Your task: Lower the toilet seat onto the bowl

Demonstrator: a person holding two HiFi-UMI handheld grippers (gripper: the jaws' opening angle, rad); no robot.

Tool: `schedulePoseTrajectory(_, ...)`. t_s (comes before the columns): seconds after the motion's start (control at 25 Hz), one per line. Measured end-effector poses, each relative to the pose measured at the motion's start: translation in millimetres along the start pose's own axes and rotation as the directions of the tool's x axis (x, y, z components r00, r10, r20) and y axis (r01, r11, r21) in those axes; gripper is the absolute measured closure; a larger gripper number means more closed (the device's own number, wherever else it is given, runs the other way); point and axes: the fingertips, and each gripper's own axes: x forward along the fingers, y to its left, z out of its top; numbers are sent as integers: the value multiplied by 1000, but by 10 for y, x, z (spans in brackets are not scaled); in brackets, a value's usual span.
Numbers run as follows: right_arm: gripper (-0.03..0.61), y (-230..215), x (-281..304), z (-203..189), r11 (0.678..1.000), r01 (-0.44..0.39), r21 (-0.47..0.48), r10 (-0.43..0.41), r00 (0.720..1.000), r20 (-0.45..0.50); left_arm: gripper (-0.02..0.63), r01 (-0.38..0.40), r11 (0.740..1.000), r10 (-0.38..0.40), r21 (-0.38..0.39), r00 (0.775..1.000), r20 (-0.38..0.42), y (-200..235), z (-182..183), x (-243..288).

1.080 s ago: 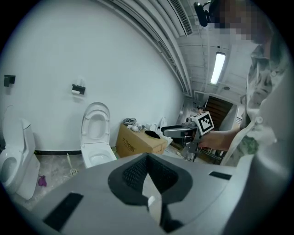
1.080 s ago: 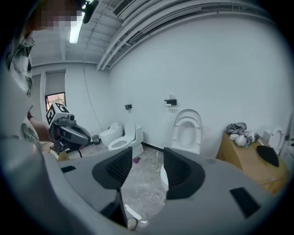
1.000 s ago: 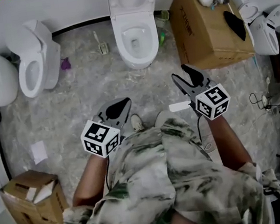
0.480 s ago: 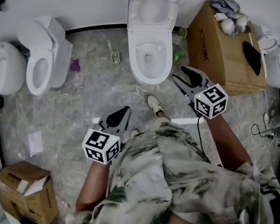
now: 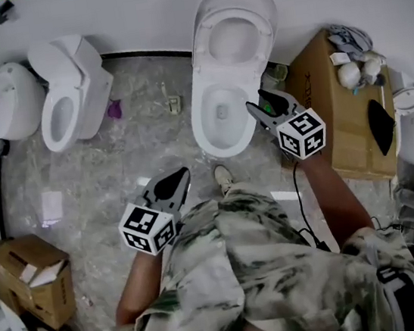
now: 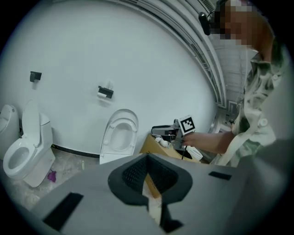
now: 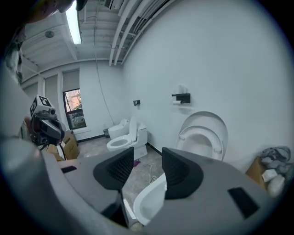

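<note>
– Right gripper (image 5: 257, 100)?
– Jaws wide, just narrowing, empty; toilet seat (image 7: 202, 137) upright ahead, bowl (image 7: 149, 199) below, largely hidden behind jaws.
– Left gripper (image 6: 147, 158)?
– Closed, empty; seat well ahead.

The toilet bowl (image 5: 219, 117) stood against the rear wall (image 5: 132, 11), with the toilet seat (image 7: 202, 129) upright behind it. A second toilet (image 5: 67, 96) stood to its left. A cardboard box (image 5: 343, 130) lay just right of the bowl, with loose items (image 5: 352, 56) on top. Another box (image 5: 24, 274) sat on the floor (image 5: 115, 166), near left.
</note>
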Motion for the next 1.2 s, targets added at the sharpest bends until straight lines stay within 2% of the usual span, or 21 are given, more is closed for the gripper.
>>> schedulePoseTrajectory(0.4, 370, -1283, 748, 190, 995, -54, -84, 49, 997, -57, 591, -119, 992, 119, -44, 993, 18, 164, 307, 491)
schedulePoseTrajectory(0.56, 376, -1655, 1010, 329, 989, -58, -133, 49, 996, -69, 592, -173, 982, 176, -76, 984, 27, 269, 357, 519)
schedulePoseTrajectory(0.8, 388, -2200, 1309, 570, 974, -45, -222, 31, 997, -65, 591, -219, 972, 221, -90, 975, 10, 362, 384, 625)
schedulePoseTrajectory(1.2, 383, -2895, 1891, 689, 952, -42, -304, 5, 993, -121, 592, -301, 948, 301, -102, 953, -12, 562, 451, 625)
